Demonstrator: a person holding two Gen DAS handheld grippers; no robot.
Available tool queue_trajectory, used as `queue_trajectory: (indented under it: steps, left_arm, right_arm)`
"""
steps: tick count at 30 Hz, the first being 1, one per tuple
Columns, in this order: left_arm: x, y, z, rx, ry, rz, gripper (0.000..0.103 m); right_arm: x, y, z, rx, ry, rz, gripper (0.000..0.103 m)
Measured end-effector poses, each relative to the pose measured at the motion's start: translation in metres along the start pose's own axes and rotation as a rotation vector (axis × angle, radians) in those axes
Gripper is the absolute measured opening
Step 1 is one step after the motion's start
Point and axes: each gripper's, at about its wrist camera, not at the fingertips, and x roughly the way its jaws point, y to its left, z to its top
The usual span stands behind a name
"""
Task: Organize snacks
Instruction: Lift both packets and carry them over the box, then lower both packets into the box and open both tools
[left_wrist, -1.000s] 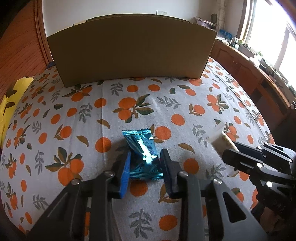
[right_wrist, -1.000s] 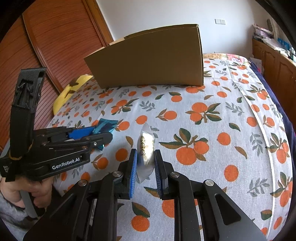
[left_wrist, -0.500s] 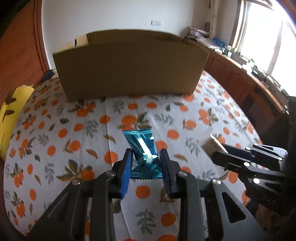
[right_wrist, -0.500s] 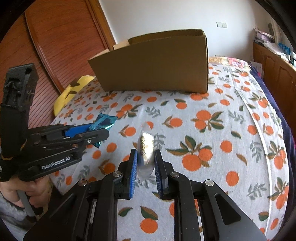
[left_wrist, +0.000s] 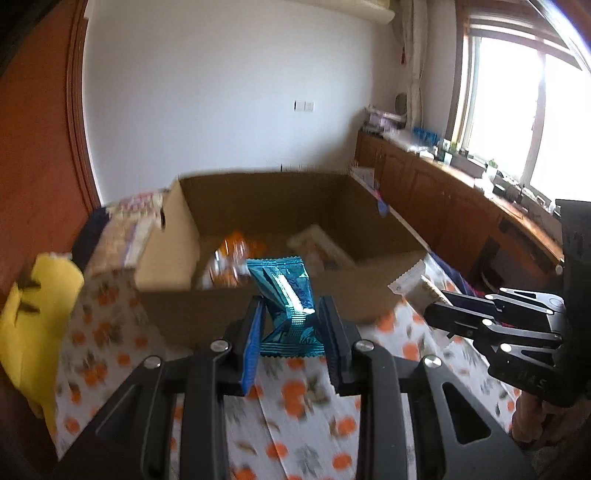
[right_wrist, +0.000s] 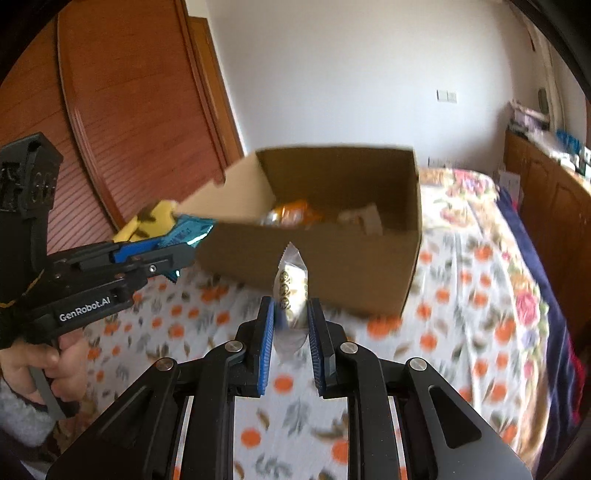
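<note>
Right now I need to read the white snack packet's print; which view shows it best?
The right wrist view: the white snack packet stands centred in the right claw, print facing. The left wrist view shows only its blurred end.

Only 1 clear bit of text: "GenRobot.AI", white print on the black body of the left gripper (right_wrist: 173, 254), lower left of the right wrist view. Raised letters on that gripper's upright block, far left edge, too blurred to read. White snack packet (right_wrist: 291, 291), mid-frame, has small round dark printed marks, can't make them out. In the left wrist view, faint embossed characters on the right gripper (left_wrist: 439, 306) body, lower right, unreadable. Teal snack packet (left_wrist: 286, 295), center there: no legible print. Cardboard box (right_wrist: 332, 258): plain, no label seen.
</note>
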Motion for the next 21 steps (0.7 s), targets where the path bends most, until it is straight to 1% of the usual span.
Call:
queue_trajectory:
  steps: [5, 9, 14, 18, 20, 21]
  left_arm:
    - [0.022, 0.014, 0.030, 0.010, -0.031, 0.007, 0.028]
    - [0.054, 0.031, 0.042, -0.009, 0.000, 0.012, 0.028]
    - [0.078, 0.042, 0.041, -0.029, 0.024, 0.020, 0.028]
    - [0.088, 0.040, 0.039, -0.039, 0.037, 0.023, 0.029]
    - [0.092, 0.038, 0.038, -0.039, 0.044, 0.024, 0.030]
    - [0.094, 0.037, 0.037, -0.038, 0.049, 0.028, 0.035]
  right_arm:
    - [0.017, -0.008, 0.039, -0.018, -0.031, -0.012, 0.016]
    - [0.037, -0.016, 0.060, -0.016, -0.033, -0.016, 0.016]
    - [0.061, -0.023, 0.070, -0.016, -0.018, -0.022, 0.016]
    - [0.074, -0.027, 0.070, -0.017, -0.002, -0.025, 0.016]
    - [0.078, -0.027, 0.069, -0.017, 0.005, -0.026, 0.016]
    - [0.081, -0.027, 0.070, -0.016, 0.008, -0.027, 0.018]
